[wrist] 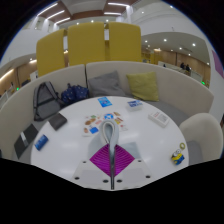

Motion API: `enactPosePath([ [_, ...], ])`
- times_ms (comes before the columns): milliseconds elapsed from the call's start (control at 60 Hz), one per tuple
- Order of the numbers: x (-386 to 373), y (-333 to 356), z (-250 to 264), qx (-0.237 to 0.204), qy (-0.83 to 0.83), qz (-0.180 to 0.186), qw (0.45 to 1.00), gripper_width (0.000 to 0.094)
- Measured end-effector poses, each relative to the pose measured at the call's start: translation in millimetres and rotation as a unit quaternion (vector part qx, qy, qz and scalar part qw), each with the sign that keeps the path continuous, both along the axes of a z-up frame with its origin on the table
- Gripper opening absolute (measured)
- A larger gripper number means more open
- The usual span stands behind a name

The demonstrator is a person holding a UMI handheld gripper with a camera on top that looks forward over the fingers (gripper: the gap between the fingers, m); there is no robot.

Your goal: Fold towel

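Far left: a black bag (45, 98) sits on the grey sofa (100, 75) beyond the tabletop (70, 160); it is not part of this step.
Left of tabletop: a flat black thing (58, 120) and a blue thing (41, 142) lie near the rim, well apart from the tongs.
Centre clutter: small cards (92, 124) lie just left of the tips, close enough to catch a dragged edge.
Tongs (112, 140): raised over the tabletop's near middle, magenta pad showing. I cannot tell how far apart the fingers are.
Towel (113, 128): probably the pale grey strip at the tips. No spread cloth shows elsewhere, so this is uncertain.
Step in hand: likely carrying a pinched edge across to make a fold.
Doing it well: keep the edge lifted over the cards, move straight, and lower it onto bare tabletop before letting go.
Right side: a white box (158, 119) and a small colourful thing (178, 156) leave more room there.
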State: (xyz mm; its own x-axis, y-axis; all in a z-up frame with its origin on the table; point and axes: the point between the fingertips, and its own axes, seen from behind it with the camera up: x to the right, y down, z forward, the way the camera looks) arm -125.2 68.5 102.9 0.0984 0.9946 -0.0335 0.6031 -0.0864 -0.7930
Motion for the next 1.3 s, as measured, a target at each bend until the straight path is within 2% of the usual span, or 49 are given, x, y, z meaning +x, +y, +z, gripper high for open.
enactPosePath([
  [83,0,30,-35,0.020,-0.023,0.006,1.000,0.0030],
  [250,5,54,-95,0.025,-0.056,0.013,0.998,0.0046],
  [283,7,58,-97,0.030,-0.057,0.010,0.998,0.0128],
  [350,13,71,-86,0.044,-0.053,-0.005,0.998,0.0468],
  [433,34,74,-45,0.052,-0.037,-0.008,0.998,0.0894],
  [467,49,72,-25,0.051,-0.038,-0.005,0.998,0.0859],
  [667,177,56,123,0.064,-0.029,0.001,0.998,0.0872],
  [817,269,40,197,0.060,-0.033,-0.001,0.998,0.0871],
  [983,321,32,232,0.044,-0.015,-0.006,0.999,0.0871],
  [1117,338,28,240,0.056,-0.002,0.012,0.998,0.0870],
  [1300,347,37,244,0.066,0.005,0.009,0.998,0.0879],
])
